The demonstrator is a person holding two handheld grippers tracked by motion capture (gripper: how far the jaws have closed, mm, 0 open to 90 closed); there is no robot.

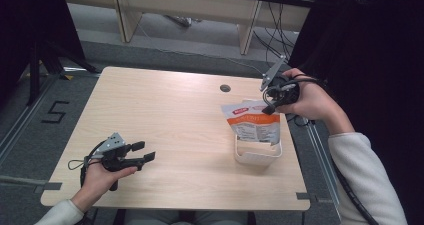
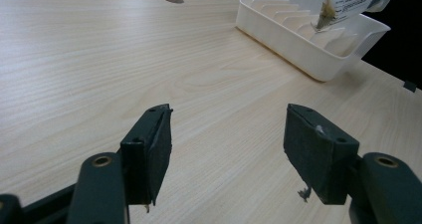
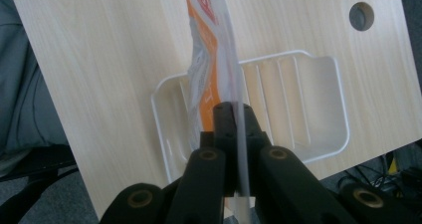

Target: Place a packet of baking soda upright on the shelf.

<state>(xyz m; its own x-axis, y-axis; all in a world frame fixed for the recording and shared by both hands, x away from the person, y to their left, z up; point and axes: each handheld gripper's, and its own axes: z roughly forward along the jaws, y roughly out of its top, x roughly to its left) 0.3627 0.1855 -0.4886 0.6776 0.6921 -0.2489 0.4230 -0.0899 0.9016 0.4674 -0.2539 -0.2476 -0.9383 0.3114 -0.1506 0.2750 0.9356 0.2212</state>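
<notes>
Clamped tight in the right gripper, by its top edge: a flat orange-and-white pouch, white across the top with a small red patch, orange across the upper front, a white label panel of fine print lower down (too small to read). Hanging upright with its lower end down inside the white plastic bin, near the right front of the wooden table. Seen edge-on in the right gripper view: pouch thin as a sheet, pinched between the two black jaws, dropping toward the ribbed floor of the bin. Slightly crumpled along the upper edge. Held low over the table at the left front, well apart from bin and pouch: left gripper, jaws spread wide with nothing between them, bare tabletop showing through the gap
</notes>
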